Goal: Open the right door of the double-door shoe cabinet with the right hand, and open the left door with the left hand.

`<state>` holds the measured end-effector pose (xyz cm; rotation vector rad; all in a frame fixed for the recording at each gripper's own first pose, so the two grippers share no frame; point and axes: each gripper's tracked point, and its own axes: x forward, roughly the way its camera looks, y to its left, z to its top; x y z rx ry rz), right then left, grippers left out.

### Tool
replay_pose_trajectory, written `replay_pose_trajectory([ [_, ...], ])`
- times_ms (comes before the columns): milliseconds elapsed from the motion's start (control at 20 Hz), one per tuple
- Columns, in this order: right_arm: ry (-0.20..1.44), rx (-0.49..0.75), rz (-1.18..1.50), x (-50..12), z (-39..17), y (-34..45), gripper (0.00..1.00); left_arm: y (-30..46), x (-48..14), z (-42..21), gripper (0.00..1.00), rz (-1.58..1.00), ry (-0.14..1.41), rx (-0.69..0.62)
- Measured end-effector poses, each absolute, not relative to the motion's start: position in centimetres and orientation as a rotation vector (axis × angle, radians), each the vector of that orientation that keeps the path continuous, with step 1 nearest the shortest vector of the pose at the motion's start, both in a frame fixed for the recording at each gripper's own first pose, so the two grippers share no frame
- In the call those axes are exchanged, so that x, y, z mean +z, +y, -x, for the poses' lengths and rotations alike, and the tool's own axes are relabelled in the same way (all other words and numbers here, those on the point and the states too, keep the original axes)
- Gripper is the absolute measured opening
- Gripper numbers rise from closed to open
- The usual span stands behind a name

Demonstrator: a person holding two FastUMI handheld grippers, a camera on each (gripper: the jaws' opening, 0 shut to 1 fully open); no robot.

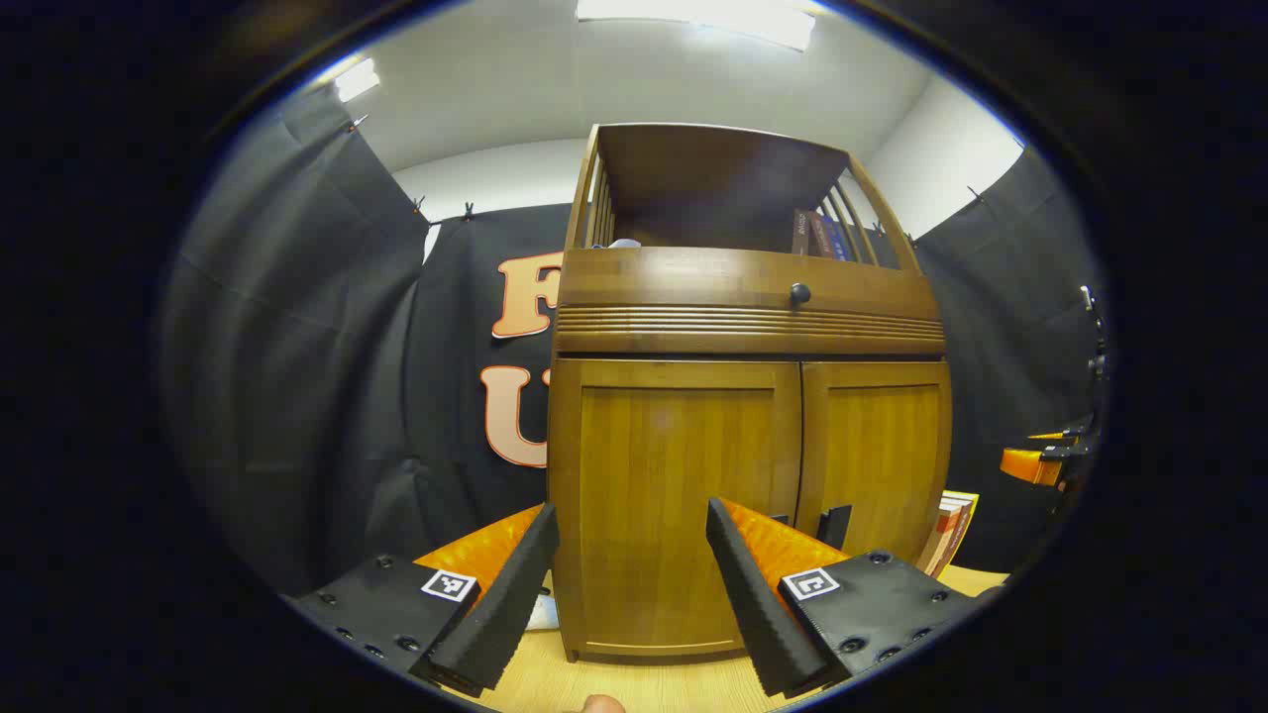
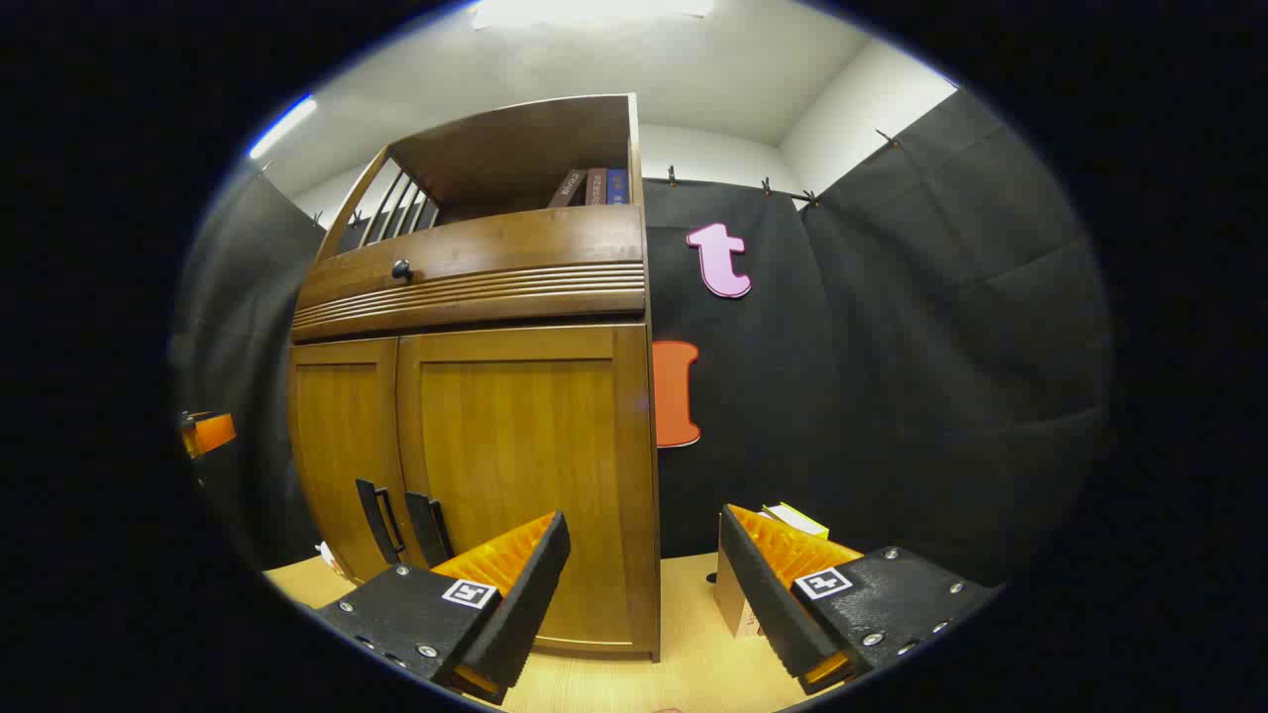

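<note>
The wooden shoe cabinet [image 1: 693, 332] stands on a light tabletop with both doors closed. In the left gripper view the left door [image 1: 674, 495] is straight ahead and the right door [image 1: 877, 456] is beyond it; a dark handle [image 1: 834, 525] peeks out past my finger. My left gripper [image 1: 629, 584] is open, a short way in front of the left door. In the right gripper view both dark handles [image 2: 379, 520] [image 2: 428, 530] sit near the doors' meeting edge. My right gripper [image 2: 644, 584] is open, level with the cabinet's right corner and off to the right of the right door [image 2: 525, 456].
Above the doors is a drawer with a round knob [image 1: 798, 293] and an open shelf holding books [image 2: 594, 186]. A book [image 1: 953, 530] leans by the cabinet's right side. A small box [image 2: 735, 599] stands on the table [image 2: 684, 654] behind my right finger.
</note>
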<state>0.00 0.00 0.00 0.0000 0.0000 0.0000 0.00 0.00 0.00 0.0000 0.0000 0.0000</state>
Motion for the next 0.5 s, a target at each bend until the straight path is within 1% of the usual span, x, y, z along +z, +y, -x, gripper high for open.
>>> replay_pose_trajectory([
  [350, -0.048, 0.020, 0.034, 3.2, 4.9, 2.3, 0.94, 1.8, 2.2, 4.2, 0.93, -0.015, 0.003, 0.003],
  [400, -0.047, 0.019, 0.040, 3.3, 5.4, 2.4, 0.94, 2.1, 2.3, 4.8, 0.96, -0.026, 0.004, 0.004],
  [500, -0.046, 0.020, 0.047, 3.7, 6.1, 2.9, 0.94, 2.8, 3.1, 5.8, 0.96, -0.036, -0.002, 0.014],
])
